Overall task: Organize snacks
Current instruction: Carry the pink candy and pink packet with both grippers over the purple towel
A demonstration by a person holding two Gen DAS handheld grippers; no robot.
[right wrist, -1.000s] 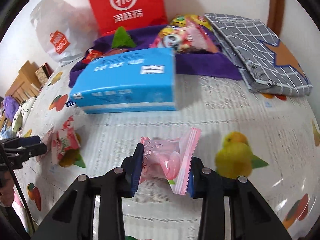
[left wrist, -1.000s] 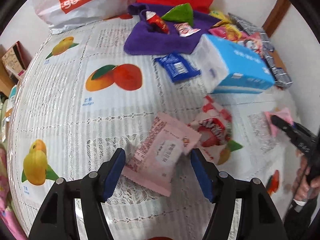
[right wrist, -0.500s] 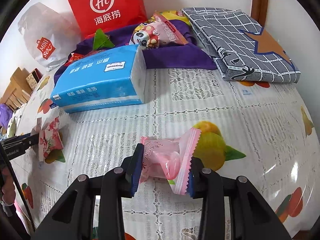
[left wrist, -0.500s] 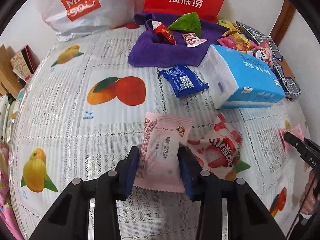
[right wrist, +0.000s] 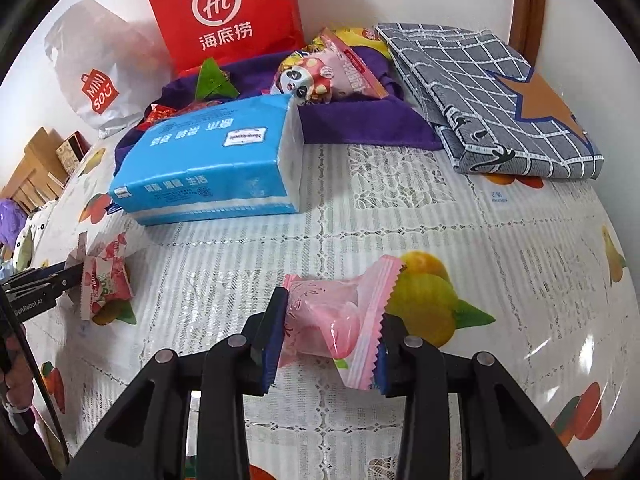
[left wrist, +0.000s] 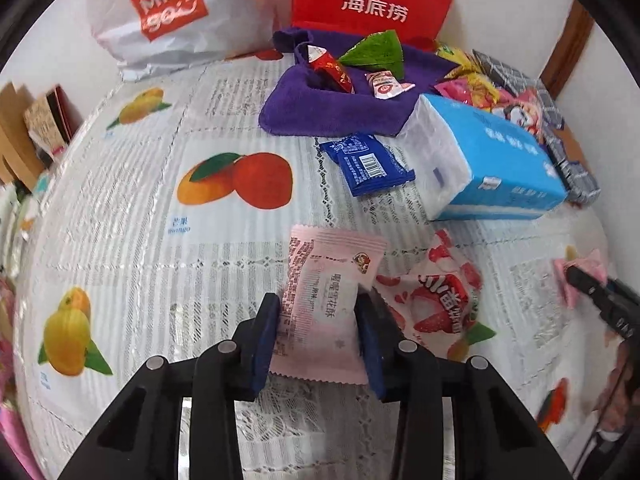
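My left gripper (left wrist: 318,330) is shut on a pale pink snack packet (left wrist: 326,300) and holds it just above the tablecloth. A strawberry snack pack (left wrist: 436,304) lies on the cloth just right of it. My right gripper (right wrist: 330,338) is shut on a pink wrapped candy (right wrist: 340,314) and holds it over the cloth. A blue snack pack (left wrist: 370,164) lies in front of a purple towel (left wrist: 320,108) that carries red, green and white snacks. More snack bags (right wrist: 320,74) lie on the towel's right part.
A blue tissue pack (right wrist: 216,168) lies mid-table. A red paper bag (right wrist: 228,12) and a white Miniso bag (left wrist: 168,12) stand at the back. A folded grey checked cloth (right wrist: 492,92) lies back right. The fruit-print tablecloth (left wrist: 120,220) covers the table.
My left gripper closed on the pale pink packet and lifted it off the cloth. My right gripper kept hold of the pink candy and drew back from the tissue pack.
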